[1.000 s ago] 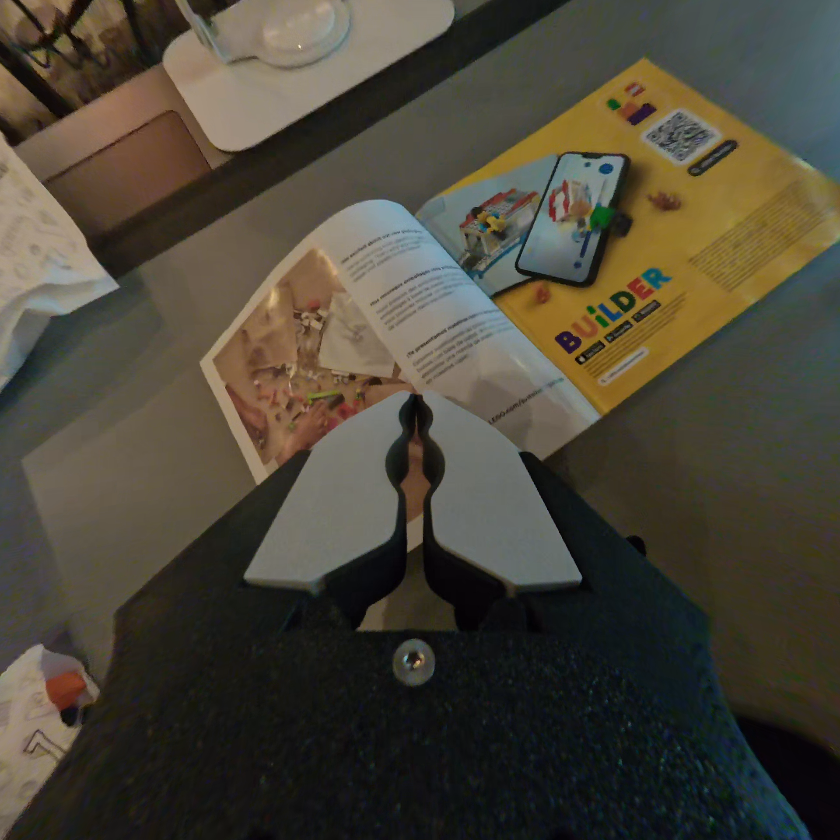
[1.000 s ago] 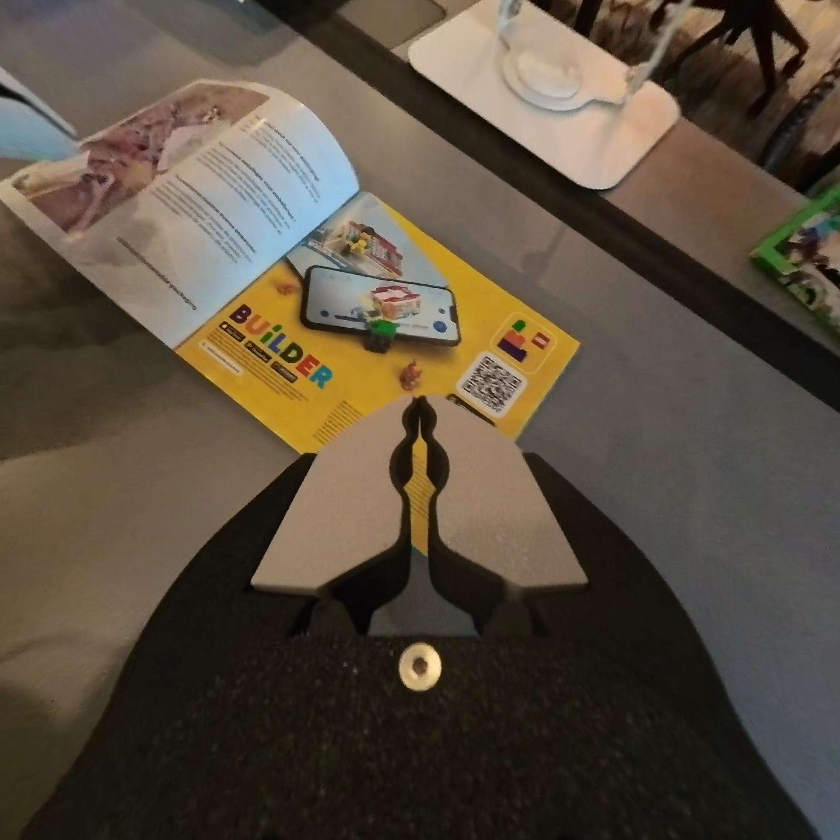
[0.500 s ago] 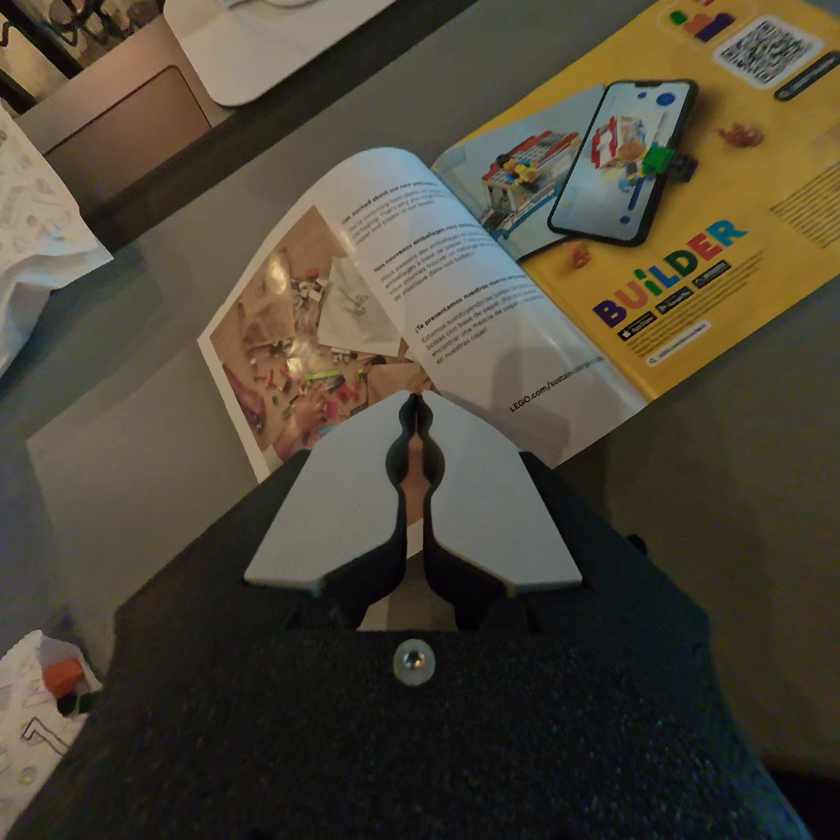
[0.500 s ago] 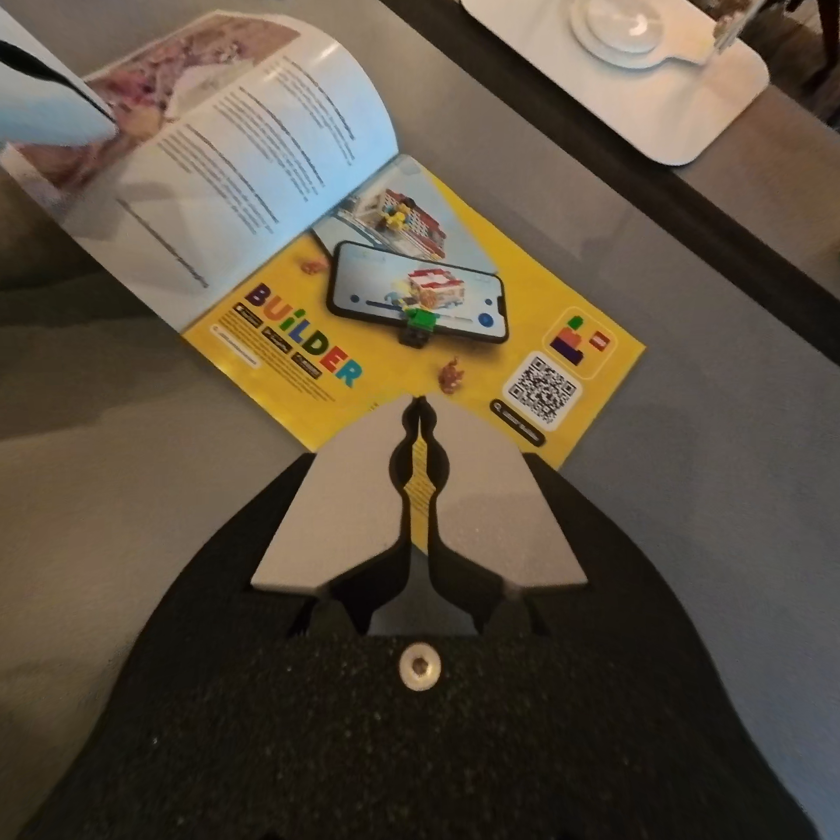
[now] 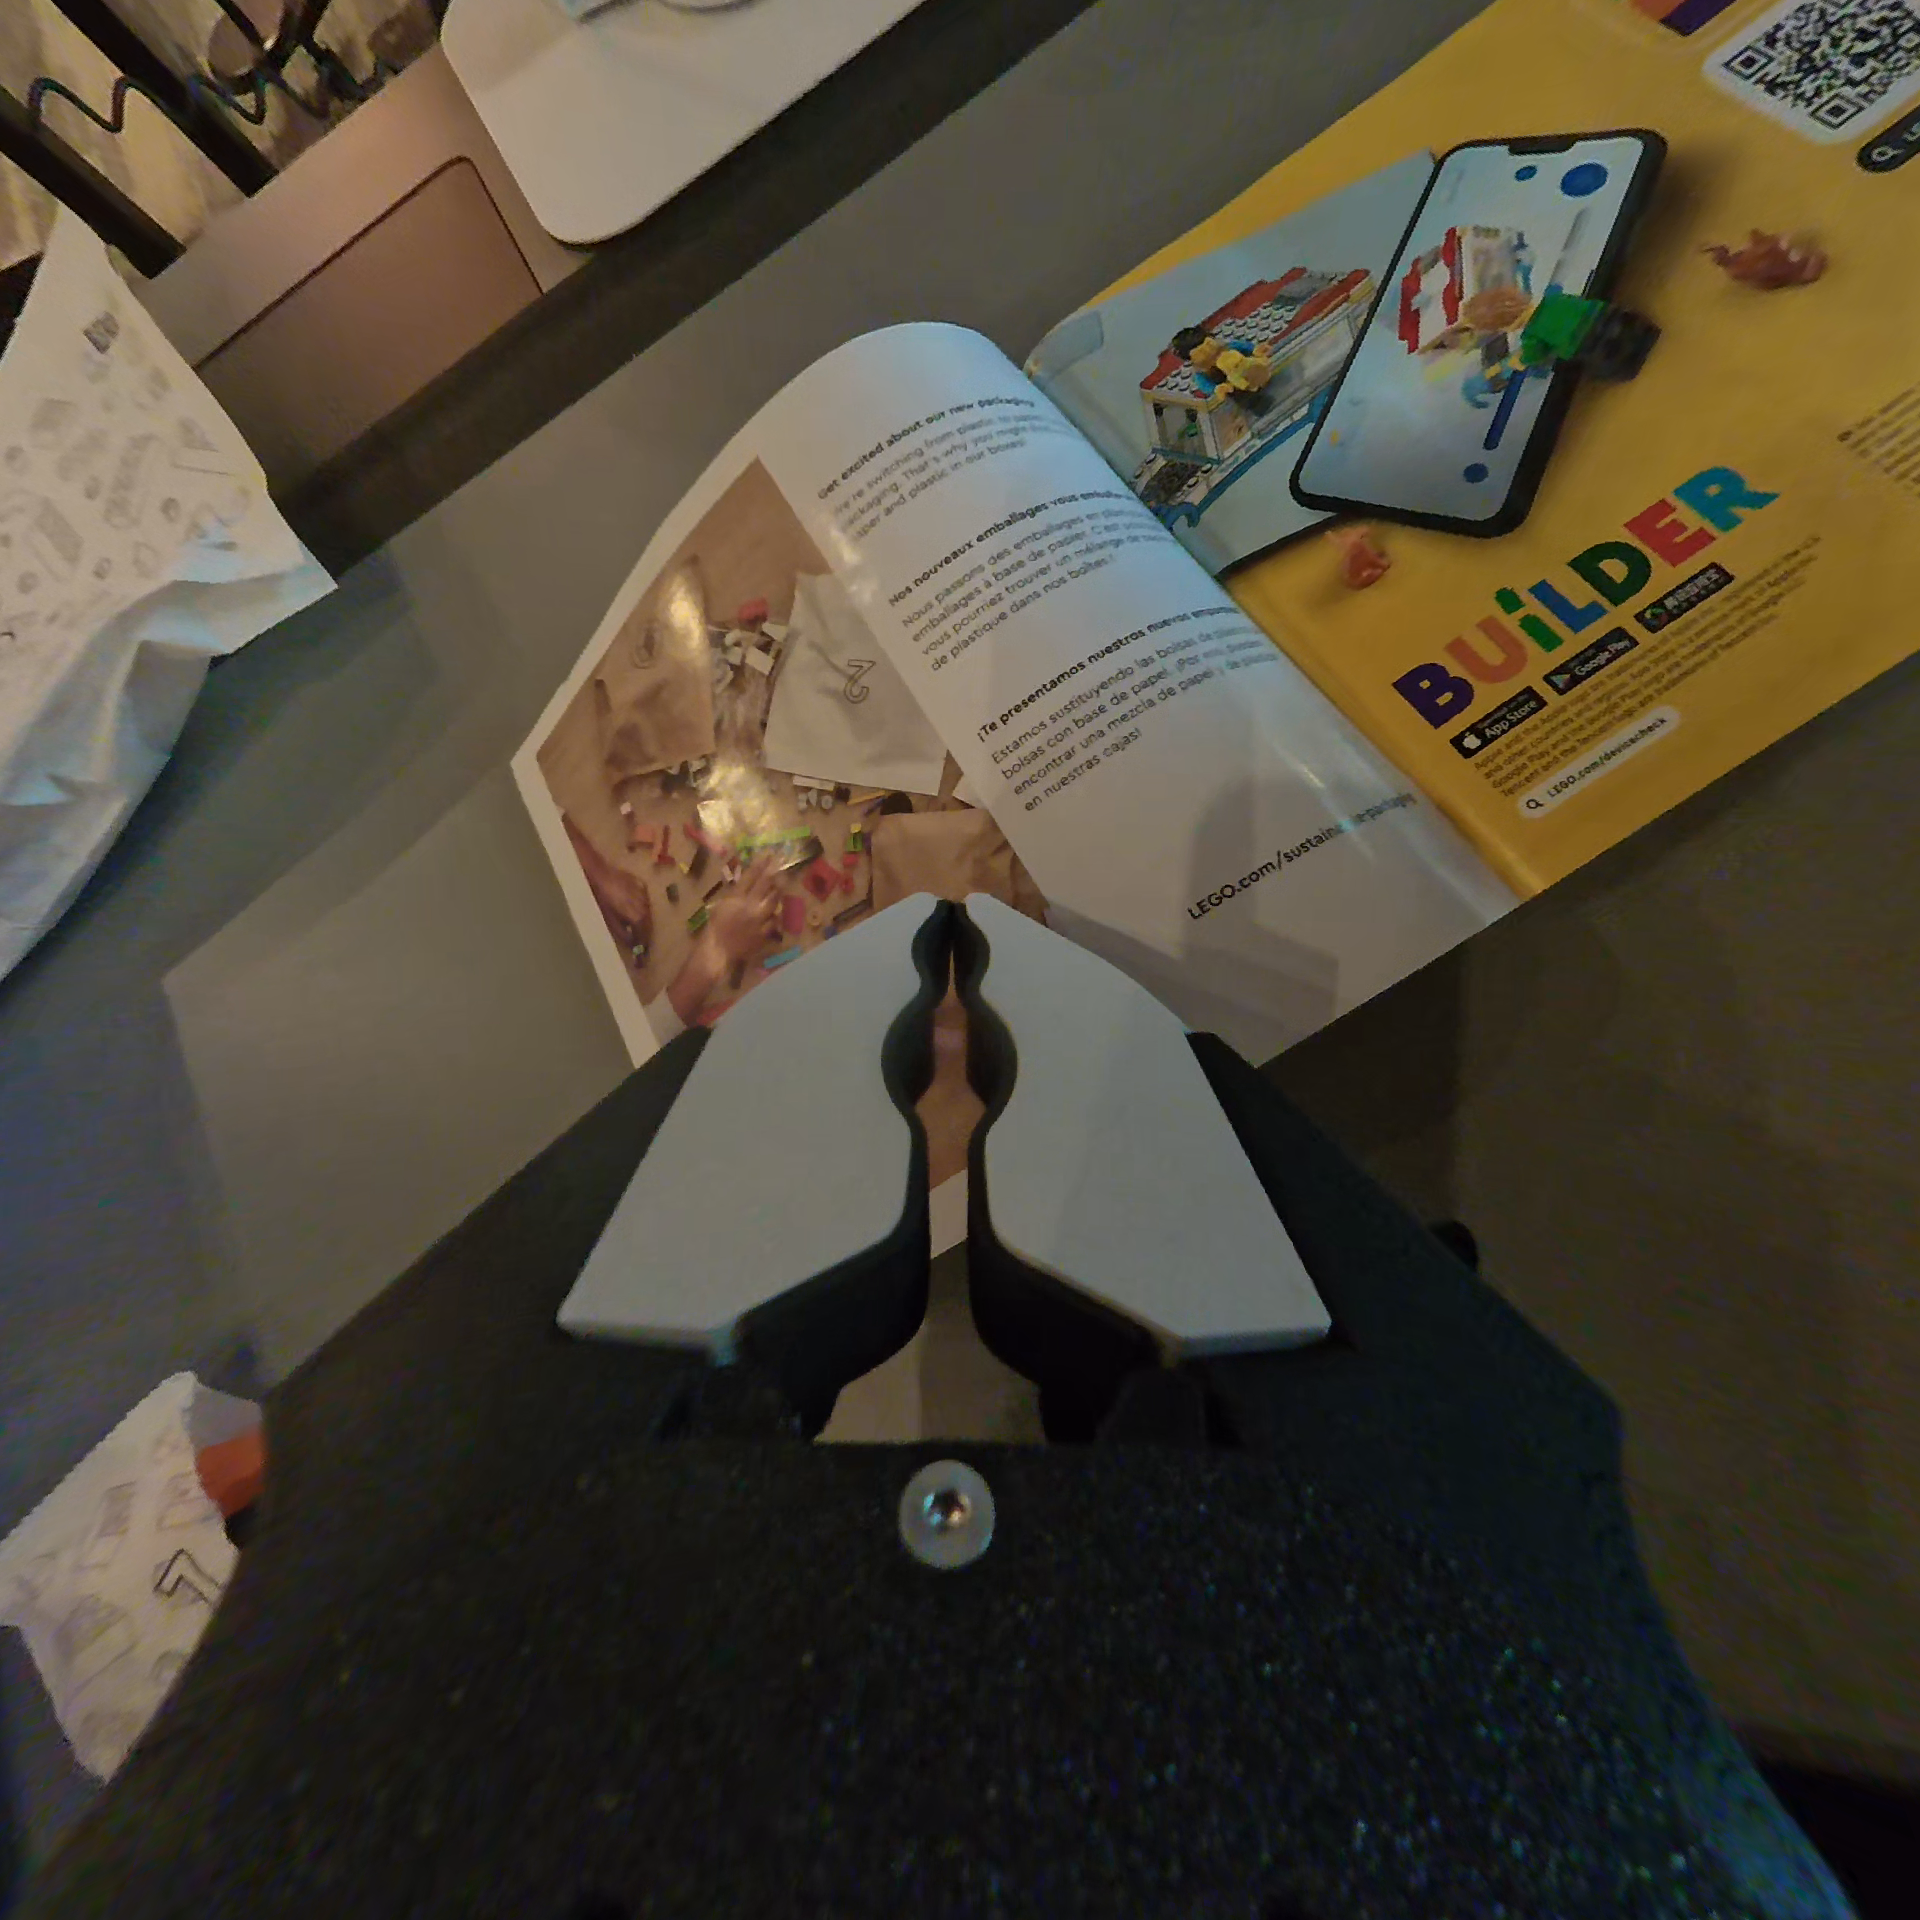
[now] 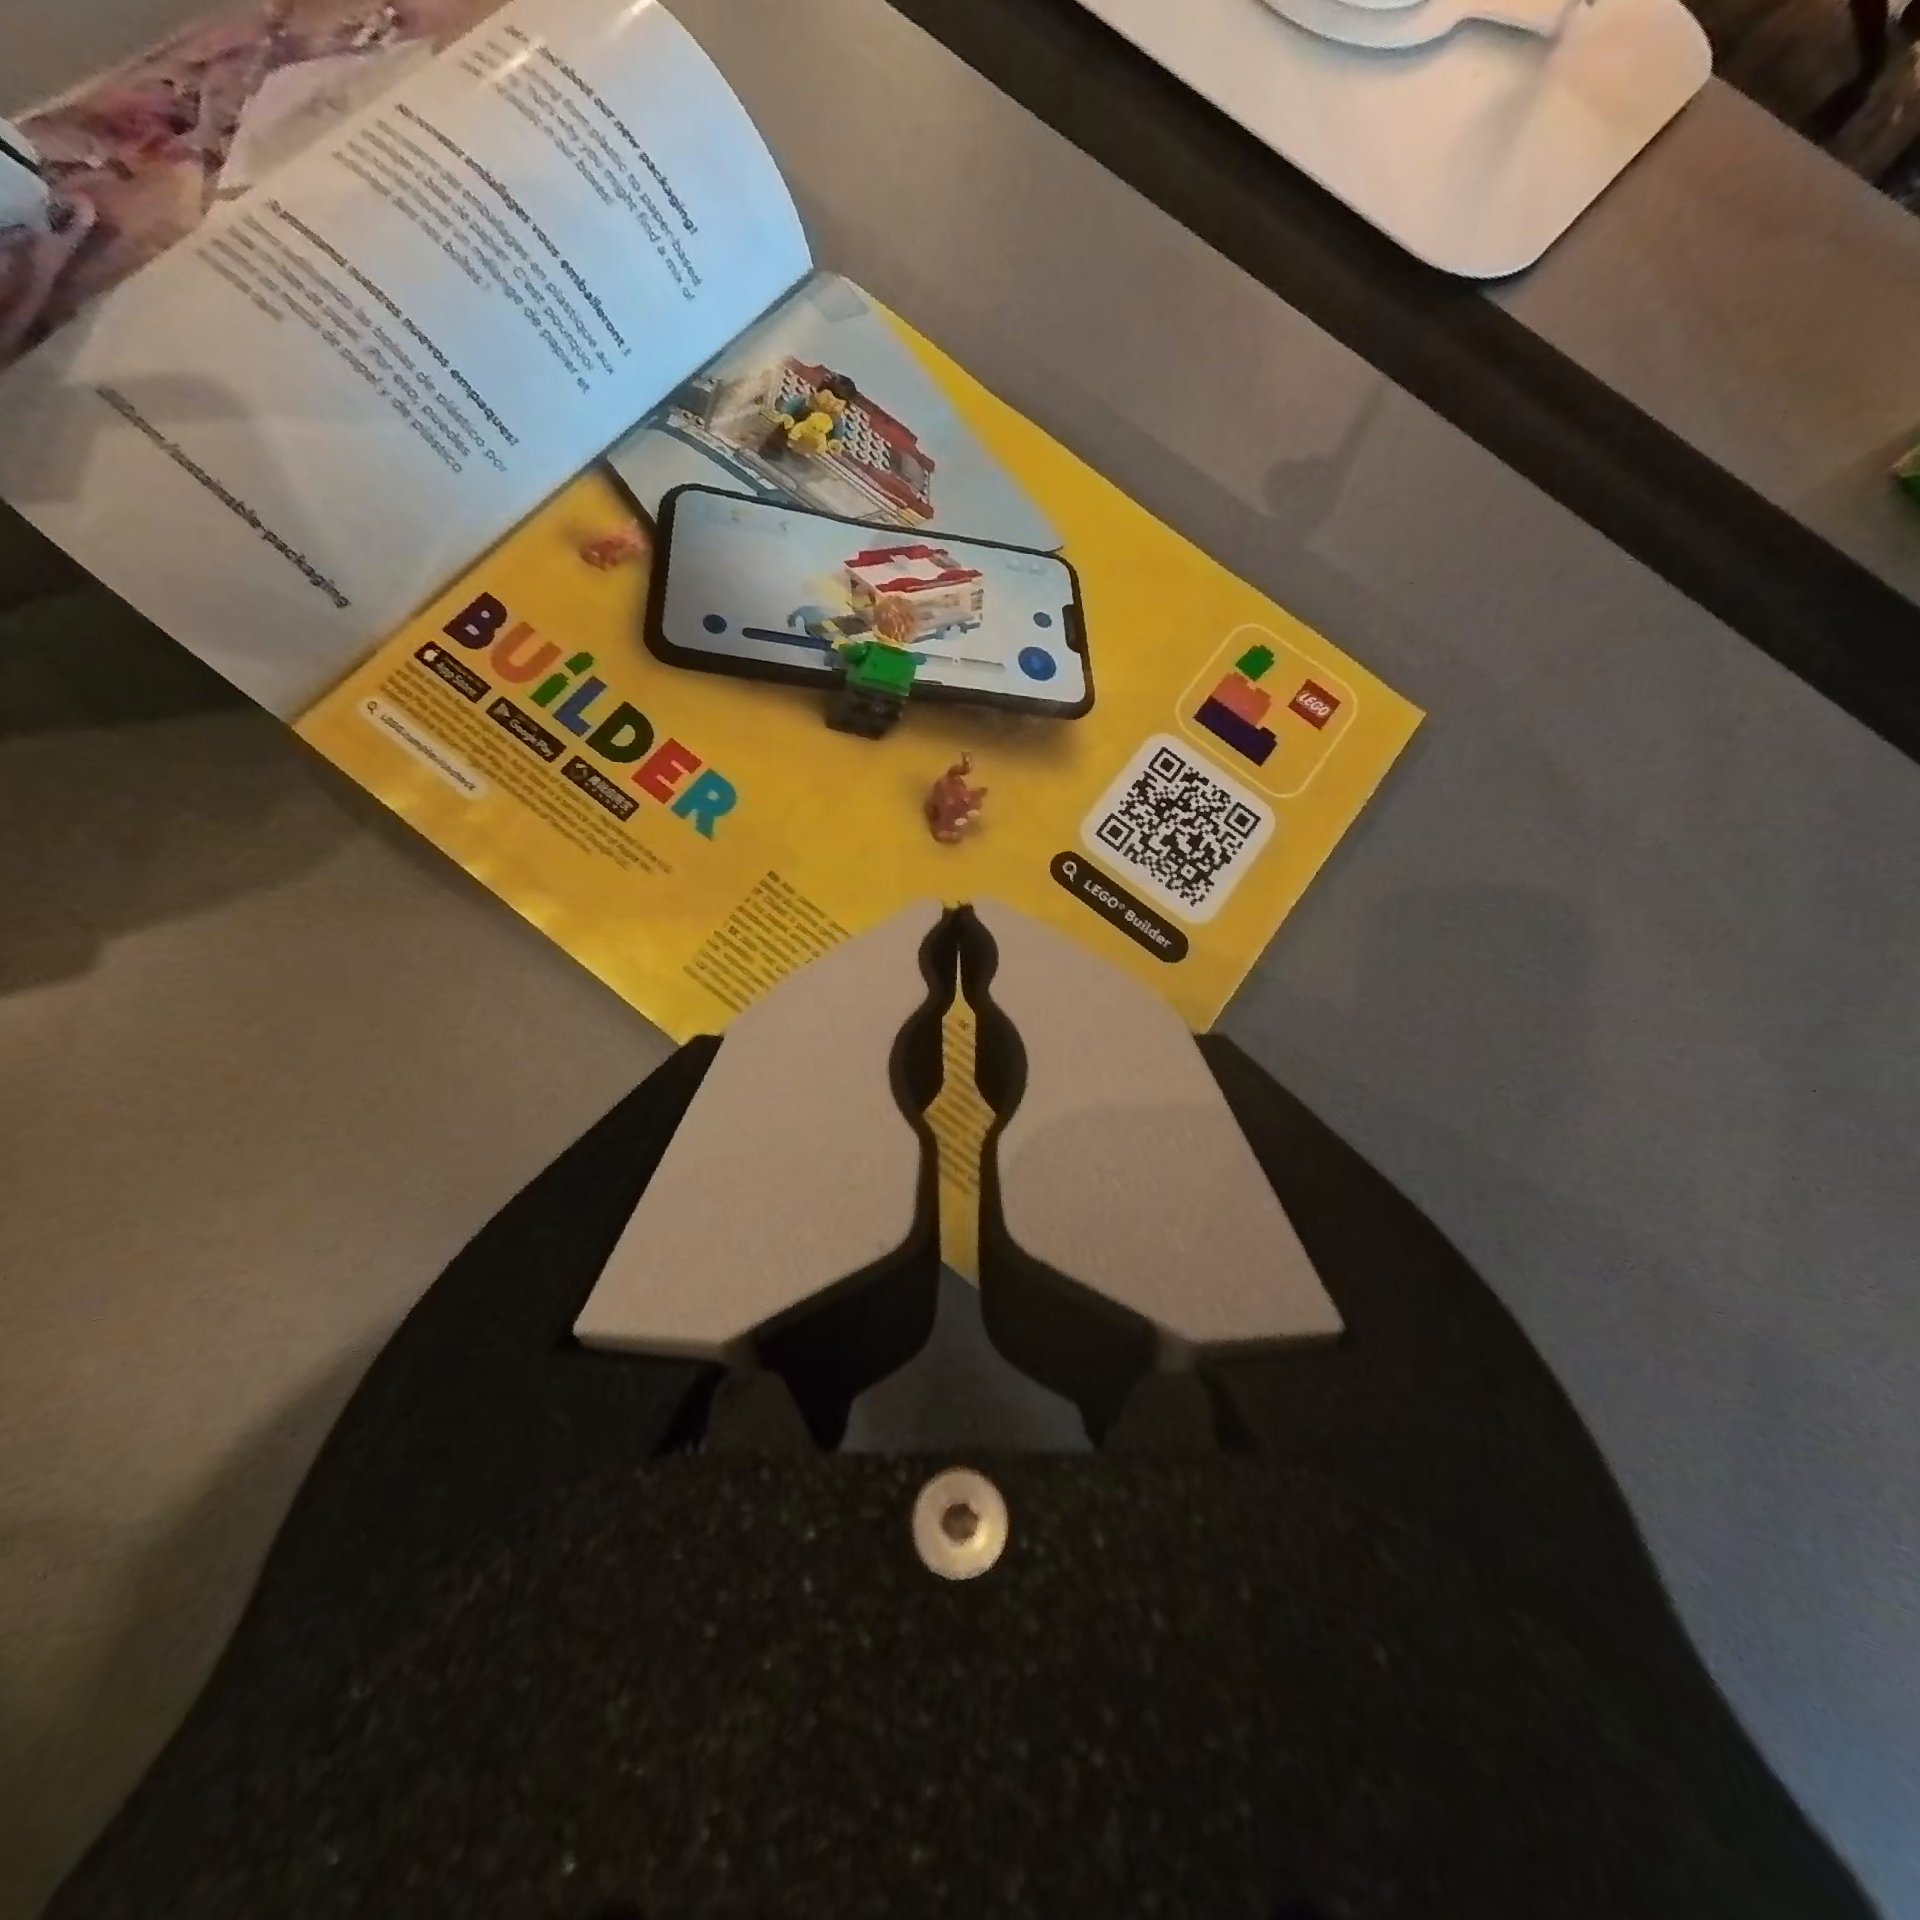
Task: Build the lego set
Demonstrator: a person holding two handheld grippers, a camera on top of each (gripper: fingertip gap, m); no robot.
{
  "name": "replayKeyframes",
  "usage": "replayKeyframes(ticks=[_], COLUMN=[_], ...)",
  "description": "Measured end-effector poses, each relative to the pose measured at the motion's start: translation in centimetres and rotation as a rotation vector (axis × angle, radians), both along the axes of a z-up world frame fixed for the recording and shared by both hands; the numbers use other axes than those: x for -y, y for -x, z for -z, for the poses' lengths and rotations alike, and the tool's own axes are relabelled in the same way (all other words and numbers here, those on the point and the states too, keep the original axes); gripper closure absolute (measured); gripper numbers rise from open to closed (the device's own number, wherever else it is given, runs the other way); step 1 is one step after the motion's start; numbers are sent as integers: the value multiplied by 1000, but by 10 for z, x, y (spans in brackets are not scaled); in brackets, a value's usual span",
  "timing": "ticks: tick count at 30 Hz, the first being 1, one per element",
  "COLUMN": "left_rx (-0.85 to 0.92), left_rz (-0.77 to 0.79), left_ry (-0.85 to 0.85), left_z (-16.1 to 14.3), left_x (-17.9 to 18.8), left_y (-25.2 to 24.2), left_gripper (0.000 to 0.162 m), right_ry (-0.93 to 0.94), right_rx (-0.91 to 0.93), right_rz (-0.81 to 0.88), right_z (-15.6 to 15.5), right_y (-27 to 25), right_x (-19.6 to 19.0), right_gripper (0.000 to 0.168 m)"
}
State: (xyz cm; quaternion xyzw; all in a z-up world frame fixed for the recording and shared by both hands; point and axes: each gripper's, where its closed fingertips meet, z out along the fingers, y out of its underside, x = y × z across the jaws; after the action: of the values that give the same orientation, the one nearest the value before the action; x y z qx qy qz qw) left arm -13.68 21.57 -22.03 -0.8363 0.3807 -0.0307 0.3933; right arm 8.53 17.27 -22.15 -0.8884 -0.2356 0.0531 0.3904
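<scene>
Left wrist view: left gripper (image 5: 951, 914) clenched, grey fingertips (image 5: 810, 1091) meeting at the front, nothing between them. It sits over the near edge of the white page (image 5: 1039, 644) of the open instruction booklet (image 5: 1558, 665); whether it touches the paper cannot be told. That page bows upward from the spine and carries a photo of loose bricks plus blocks of print. Beyond it the yellow page lies flat on the grey table (image 5: 1662, 1143). A crumpled white paper bag (image 5: 114, 520) with line drawings lies at the left edge, well apart from the booklet. A second printed bag (image 5: 104, 1558) lies at lower left, with an orange piece (image 5: 231, 1455) showing at its top. Past the table's dark far edge, a white tray (image 5: 644, 125).

Right wrist view: right gripper (image 6: 958, 914) likewise clenched and empty, tips over the near corner of the instruction booklet's (image 6: 831, 831) yellow page. That page shows a printed phone, a minifigure and a square code. White page (image 6: 468, 312) curls up at upper left. Grey table (image 6: 1558, 1143) on both sides; white tray (image 6: 1455, 135) at upper right, beyond the dark edge.
</scene>
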Motion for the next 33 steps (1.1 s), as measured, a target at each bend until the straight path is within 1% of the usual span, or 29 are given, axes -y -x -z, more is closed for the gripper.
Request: replayKeyframes(ticks=[11, 33], left_rx=[-53, -85], left_rz=[-4, 6], left_ry=[-26, -50], left_z=[2, 1], left_x=[0, 2], left_y=[0, -2], left_gripper=[162, 162], right_ry=[-4, 5], right_rx=[-43, -30], right_rz=[34, 62], right_z=[0, 7], right_y=[-14, -25], right_x=[-2, -4], right_gripper=[168, 168])
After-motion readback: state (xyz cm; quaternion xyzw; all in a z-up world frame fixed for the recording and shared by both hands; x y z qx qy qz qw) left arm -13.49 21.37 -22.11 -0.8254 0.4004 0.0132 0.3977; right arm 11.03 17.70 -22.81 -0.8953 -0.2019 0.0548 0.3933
